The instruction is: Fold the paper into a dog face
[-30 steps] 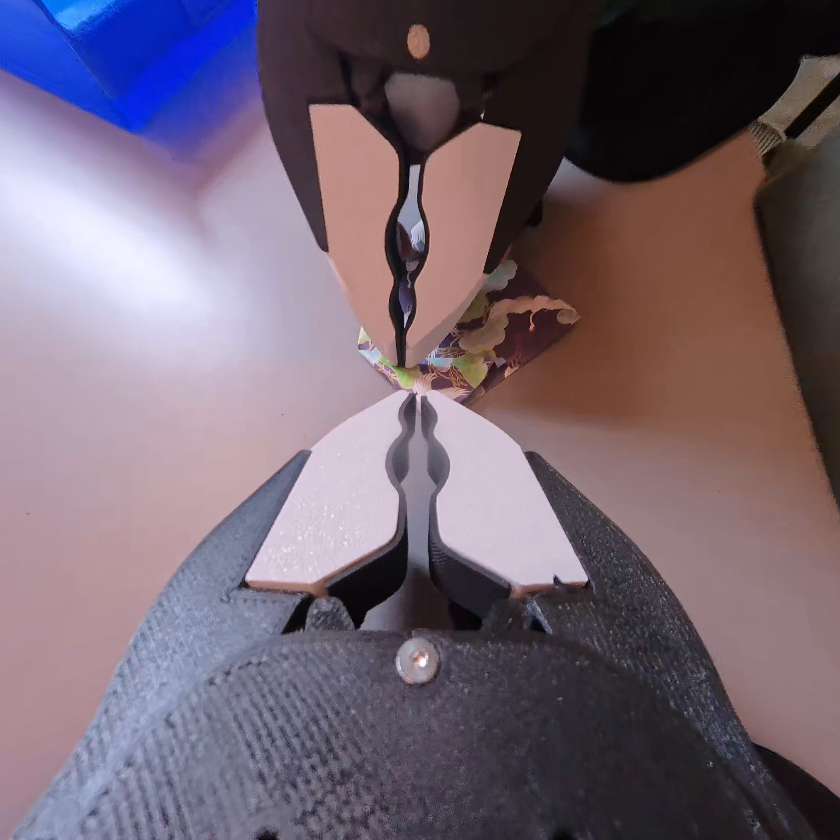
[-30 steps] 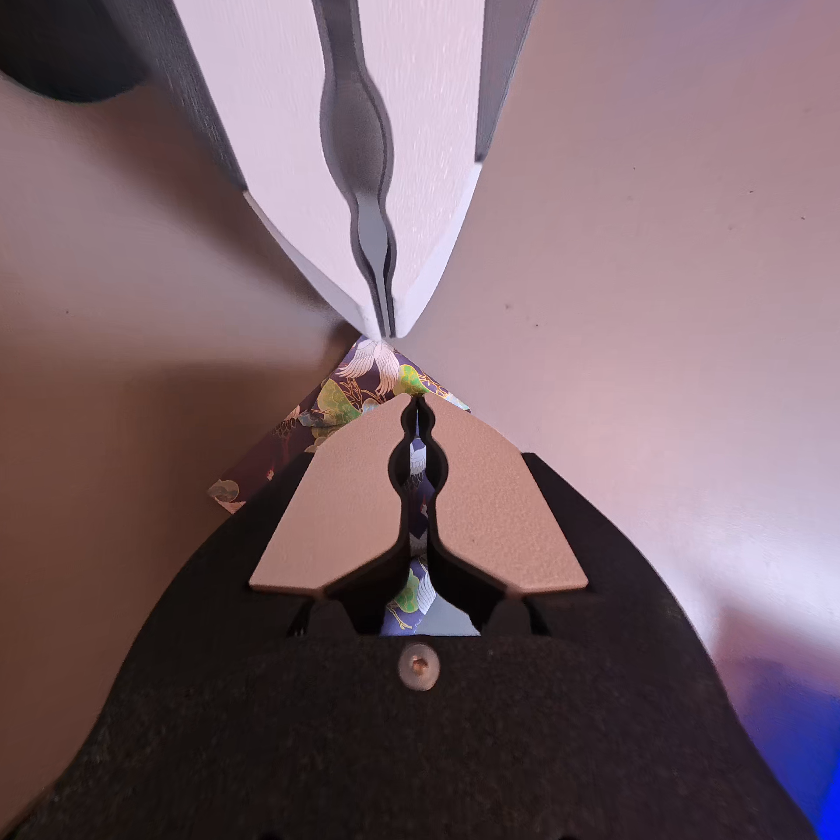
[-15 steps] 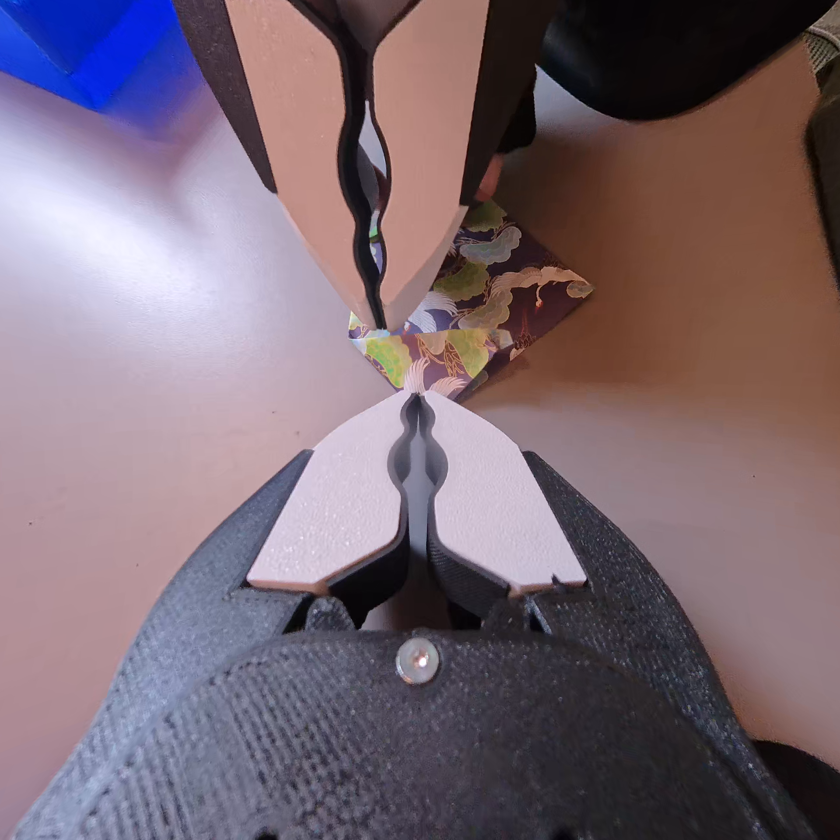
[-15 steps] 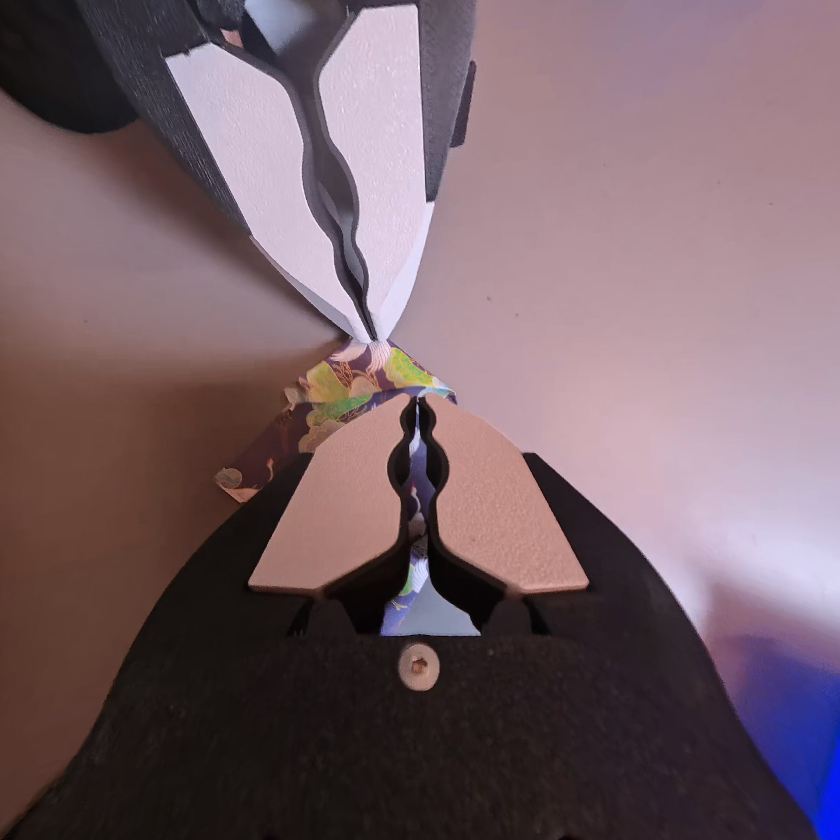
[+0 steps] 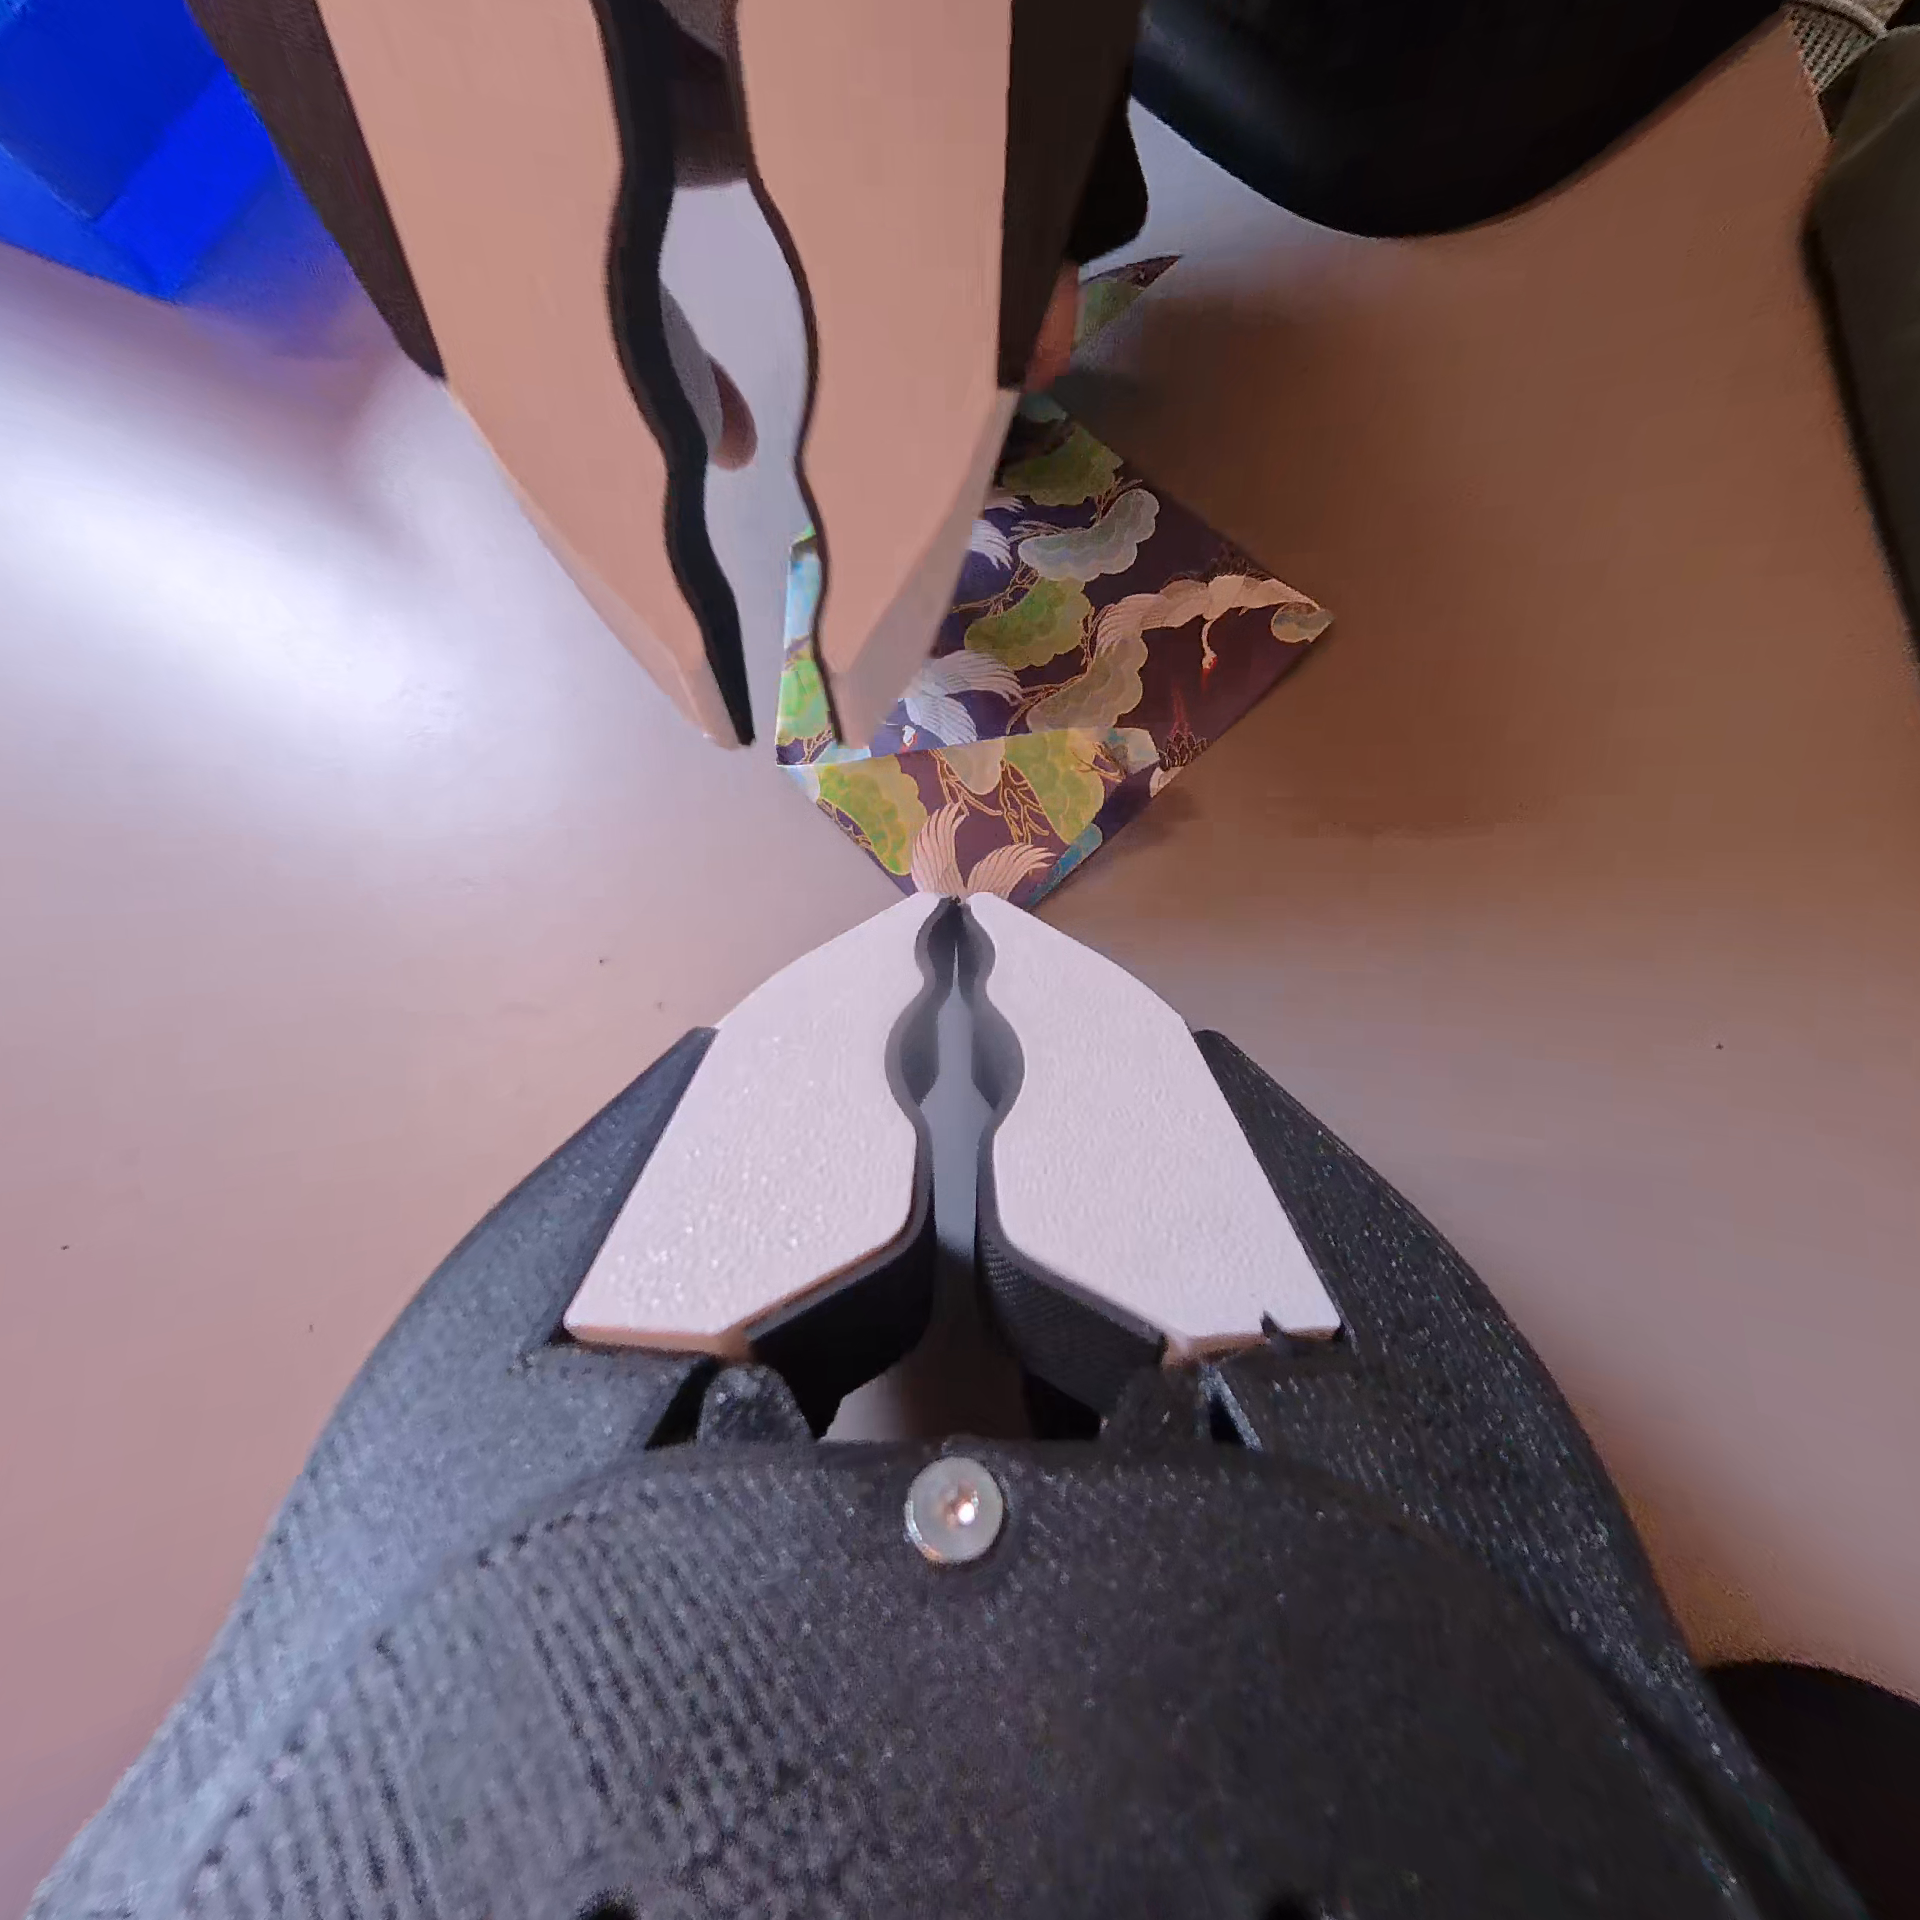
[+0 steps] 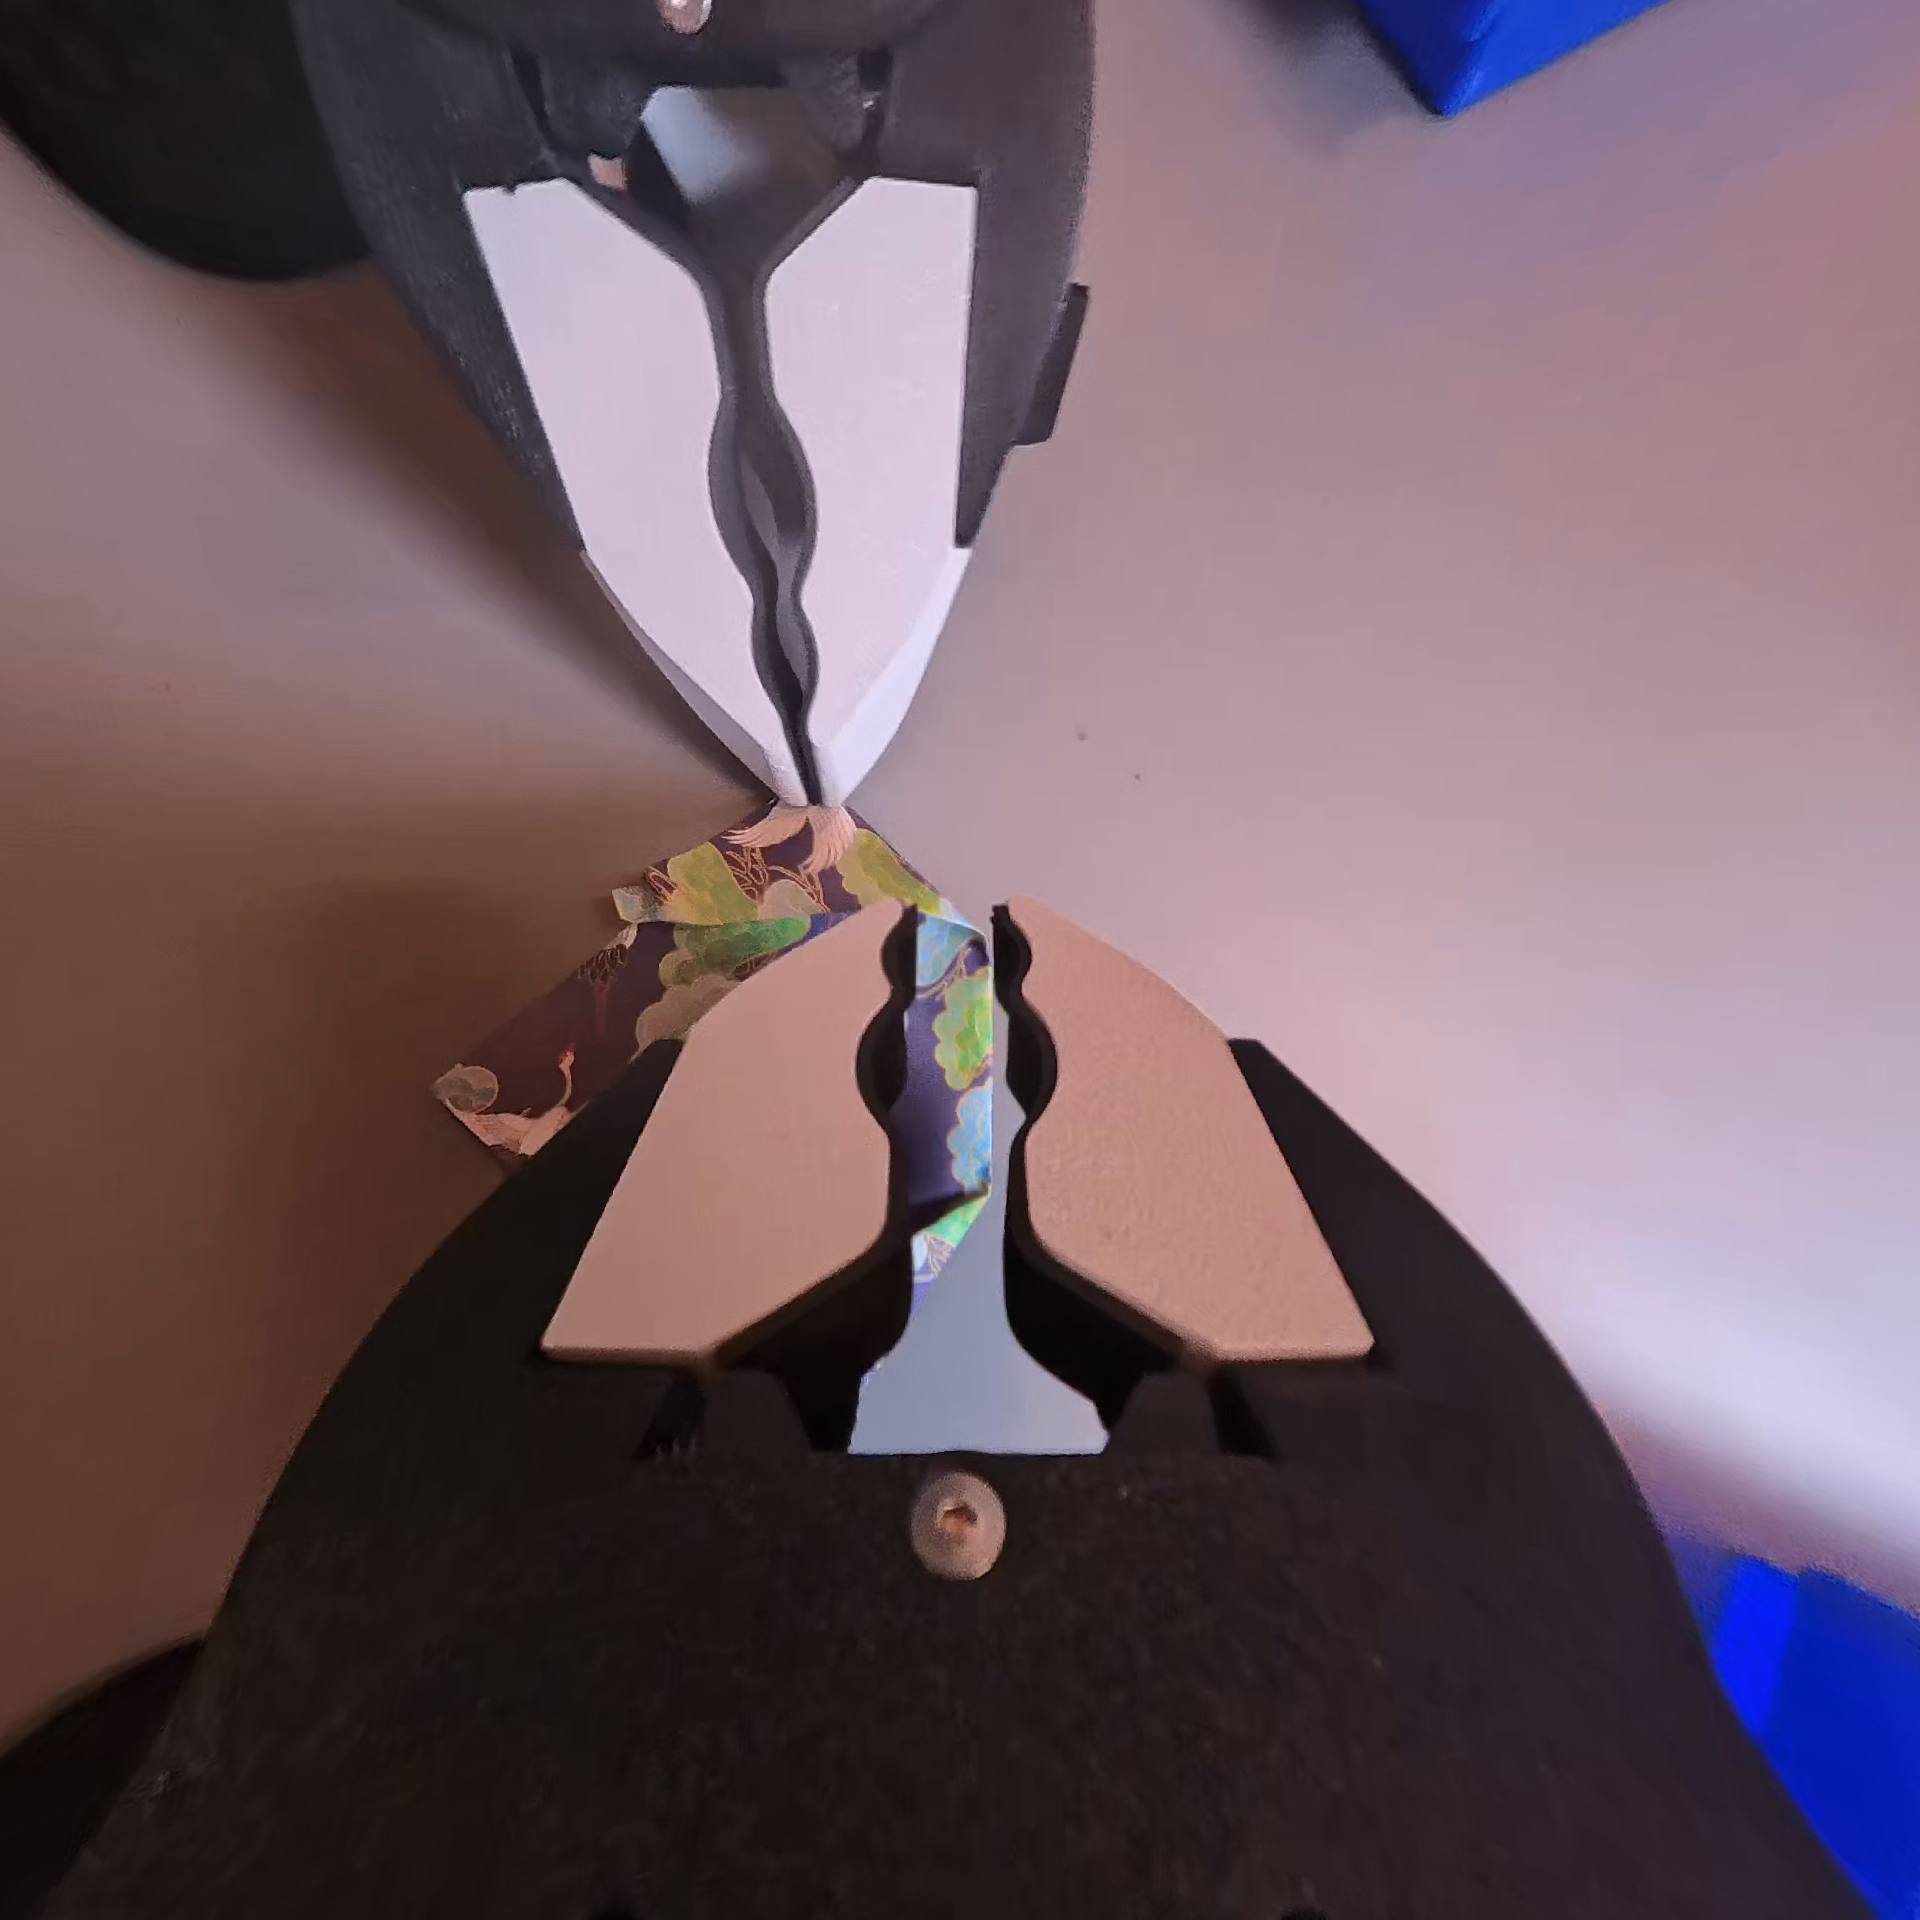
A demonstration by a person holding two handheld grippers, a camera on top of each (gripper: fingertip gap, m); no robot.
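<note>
Fingers of the left gripper are pressed together at their tips, pinching the near corner of the paper, which shows from the far side in the right wrist view as white tips closed on the paper's far point. Across from them, the right gripper stands with a narrow gap between its fingers; a raised, twisted flap of the paper runs up through that gap, and I cannot tell whether either pad touches it, so the flap looks let go, or nearly so.

The paper itself, dark with green clouds and white cranes, lies flat on the counter as a folded piece with a horizontal crease near the left gripper's corner. Its long axis runs from that pinched corner away toward the right gripper, with a side point sticking out toward the picture's right in the left wrist view. The two grippers face each other tip to tip along this axis, the paper between them.

By my reading, the coming move turns on that loose flap: it stands between the right fingers, so the right gripper is the nearer one to fold or press it, while the left anchors the opposite corner. Beyond the paper, a blue bin sits at the counter's far edge, well apart.
</note>
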